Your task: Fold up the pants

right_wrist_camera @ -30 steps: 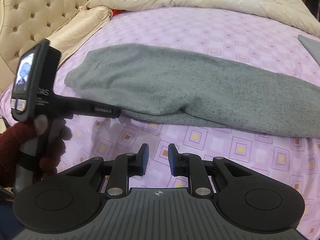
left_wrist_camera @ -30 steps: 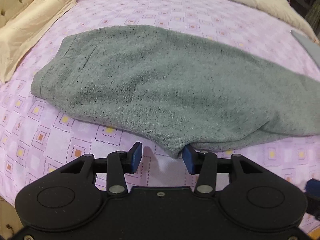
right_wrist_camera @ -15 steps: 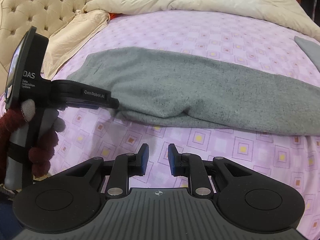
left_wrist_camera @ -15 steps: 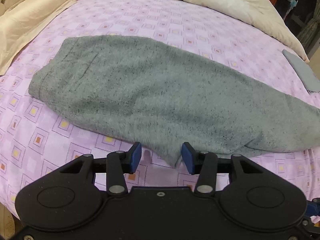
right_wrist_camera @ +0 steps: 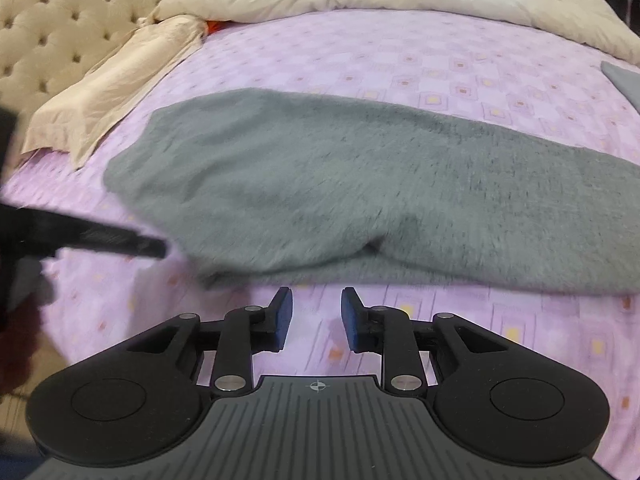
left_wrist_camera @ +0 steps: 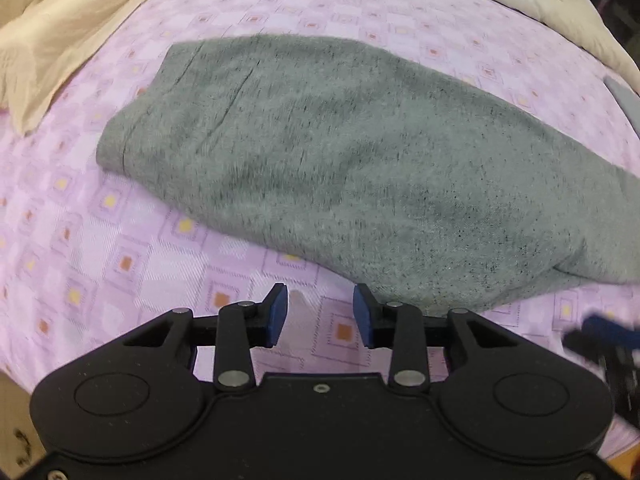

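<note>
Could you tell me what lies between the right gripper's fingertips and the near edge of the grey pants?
Only bare purple bedsheet separates the right gripper from the grey pants, in the right wrist view.

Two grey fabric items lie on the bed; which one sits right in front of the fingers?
The big speckled grey pants, spread across the purple sheet. The other grey piece only peeks in at the far right edge.
</note>
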{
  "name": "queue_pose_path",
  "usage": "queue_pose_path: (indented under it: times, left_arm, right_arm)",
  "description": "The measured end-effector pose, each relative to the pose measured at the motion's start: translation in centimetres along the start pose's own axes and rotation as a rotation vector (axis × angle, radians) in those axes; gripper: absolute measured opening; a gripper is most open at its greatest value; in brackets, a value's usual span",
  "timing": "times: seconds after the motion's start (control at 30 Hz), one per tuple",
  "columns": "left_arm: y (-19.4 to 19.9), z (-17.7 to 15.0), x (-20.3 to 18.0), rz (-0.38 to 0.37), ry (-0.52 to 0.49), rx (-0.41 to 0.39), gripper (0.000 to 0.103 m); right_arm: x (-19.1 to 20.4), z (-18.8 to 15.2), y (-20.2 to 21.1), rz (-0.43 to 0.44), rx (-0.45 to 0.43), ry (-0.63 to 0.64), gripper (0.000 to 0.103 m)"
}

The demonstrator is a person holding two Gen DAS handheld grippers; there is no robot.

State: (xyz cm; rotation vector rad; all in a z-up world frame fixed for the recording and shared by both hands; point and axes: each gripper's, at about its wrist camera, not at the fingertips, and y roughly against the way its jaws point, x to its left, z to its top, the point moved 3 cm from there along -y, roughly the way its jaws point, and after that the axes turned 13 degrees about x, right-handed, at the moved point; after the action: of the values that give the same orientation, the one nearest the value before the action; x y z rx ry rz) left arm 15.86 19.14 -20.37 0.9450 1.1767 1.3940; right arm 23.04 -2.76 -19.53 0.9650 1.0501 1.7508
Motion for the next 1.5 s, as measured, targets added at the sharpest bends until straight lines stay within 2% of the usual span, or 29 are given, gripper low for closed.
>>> queue_pose_path:
  times: [0.07,0.17,0.4,0.5,0.63,0.77,0.83,0.87,0.93,1.03,1.17,1.27,1.33,1.4,1.5]
  left_arm:
    - [0.1,0.5,0.0,0.028,-0.039,-0.004,0.045]
    - [0.0,1.5,0.2,0.052,-0.061,0.009,0.046]
    - [0.4,2.5,2.4,0.067,-0.022,0.028,0.046]
    - [0.6,2.3,3.0,0.085,-0.026,0.032,0.046]
    - [0.6,2.5,3.4,0.089,-0.036,0.043,0.046]
    - [0.8,3.0,3.2,0.095,-0.056,0.038,0.046]
    - [0.9,3.3,3.2,0.084,-0.051,0.035,0.046]
    - [0.8,3.4,3.2,0.075,-0.048,0.039,0.046]
    - [0.7,3.6,3.1,0.066,-0.045,0.044,0.046]
    - [0.4,3.9,2.8,0.059,-0.048,0.048,0.046]
    - [0.3,4.1,2.1,0.059,-0.066,0.050,0.046]
    - [0.5,4.1,2.0,0.060,-0.065,0.049,0.046]
    - [0.5,4.0,2.1,0.066,-0.061,0.051,0.046]
    - [0.6,3.8,2.4,0.073,-0.056,0.055,0.046]
    - [0.6,3.5,2.7,0.085,-0.049,0.063,0.046]
  right_arm:
    - [-0.7,0.8,-1.1,-0.020,-0.004,-0.019,0.026]
    - [-1.7,1.8,-2.4,-0.005,0.004,-0.059,0.026]
    - [-0.8,3.1,-4.6,0.188,0.019,-0.099,0.027]
    - [1.3,3.1,-5.3,0.253,0.044,-0.066,0.027]
    - [5.5,2.8,-5.7,0.307,0.084,0.082,0.027]
    - [7.9,2.3,-5.1,0.247,0.086,0.191,0.027]
    - [7.7,1.8,-3.9,0.163,0.056,0.203,0.027]
    - [7.3,1.5,-3.2,0.092,0.023,0.202,0.027]
    - [5.5,1.0,-2.3,0.000,-0.008,0.149,0.027]
    - [2.0,0.8,-2.2,-0.019,0.012,0.007,0.027]
    - [-0.8,0.9,-2.3,0.053,-0.005,-0.061,0.028]
    - [-1.4,1.6,-3.1,0.149,0.011,-0.097,0.039]
    - [-0.6,2.1,-3.8,0.241,0.019,-0.118,0.039]
    - [0.9,2.3,-4.2,0.302,0.034,-0.088,0.040]
    - [4.0,2.0,-4.4,0.352,0.074,0.056,0.040]
